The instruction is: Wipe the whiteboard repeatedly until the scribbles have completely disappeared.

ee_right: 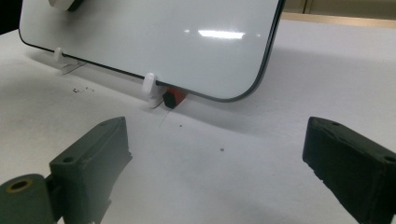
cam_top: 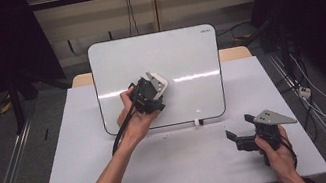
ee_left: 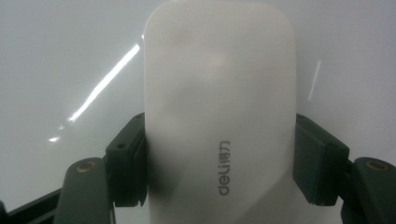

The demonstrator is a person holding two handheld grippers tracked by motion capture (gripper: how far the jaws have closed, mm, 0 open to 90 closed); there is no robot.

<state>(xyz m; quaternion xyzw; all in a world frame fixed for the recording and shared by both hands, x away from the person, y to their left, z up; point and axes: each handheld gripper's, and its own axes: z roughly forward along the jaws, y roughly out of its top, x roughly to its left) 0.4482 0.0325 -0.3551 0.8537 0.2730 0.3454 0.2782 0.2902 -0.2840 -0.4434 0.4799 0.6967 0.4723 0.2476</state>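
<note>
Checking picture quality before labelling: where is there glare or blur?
High view: a bright streak of glare crosses the whiteboard; surroundings dark. Left gripper view: the white eraser looks soft and hazy, glare streaks on the board beside it. Right gripper view: jaws slightly blurred, small reflection on the board.

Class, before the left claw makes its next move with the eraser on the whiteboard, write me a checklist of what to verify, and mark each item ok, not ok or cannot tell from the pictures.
1. Left claw holds the white eraser between both jaws: ok.
2. Eraser is over the whiteboard: ok.
3. Eraser's felt side presses on the board: cannot tell.
4. Marks left on the board to wipe: cannot tell; none seen.
5. Board stands on its white feet: ok.
6. Right claw is open, away from the board: ok.
</note>
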